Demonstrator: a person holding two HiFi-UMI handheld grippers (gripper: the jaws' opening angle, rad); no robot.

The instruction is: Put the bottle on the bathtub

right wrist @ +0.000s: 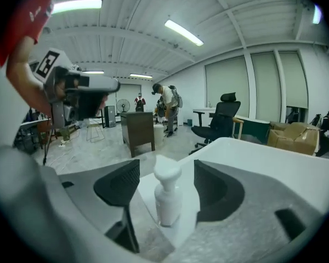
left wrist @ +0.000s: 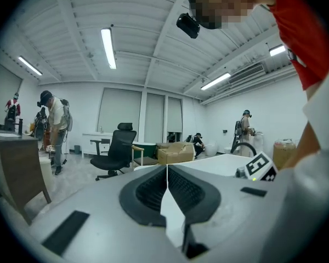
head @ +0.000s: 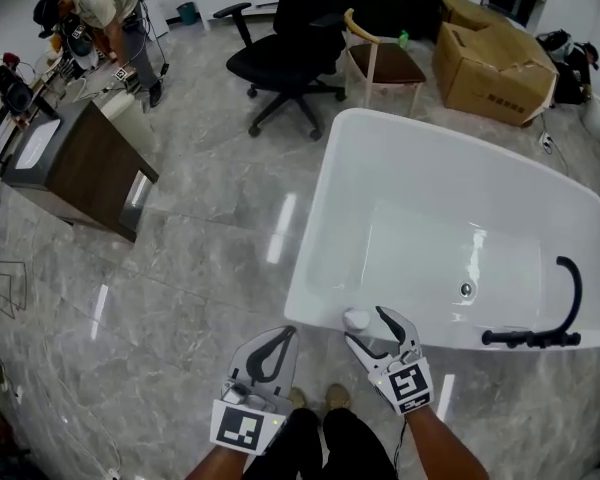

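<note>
A small white pump bottle (head: 357,319) stands upright on the near rim of the white bathtub (head: 420,158), close to its front left corner. My right gripper (head: 366,326) is open, with one jaw on each side of the bottle. In the right gripper view the bottle (right wrist: 165,199) stands between the spread jaws with a gap on both sides, resting on the tub rim (right wrist: 247,152). My left gripper (head: 283,336) is shut and empty, held over the floor just left of the tub. In its own view the left gripper (left wrist: 167,186) shows its jaws pressed together.
A black faucet (head: 563,313) curves over the tub's near right rim, and a drain (head: 466,289) sits in the basin. Beyond the tub are a black office chair (head: 290,48), a wooden chair (head: 380,63) and a cardboard box (head: 492,68). A dark cabinet (head: 80,168) and a person (head: 105,8) are at far left.
</note>
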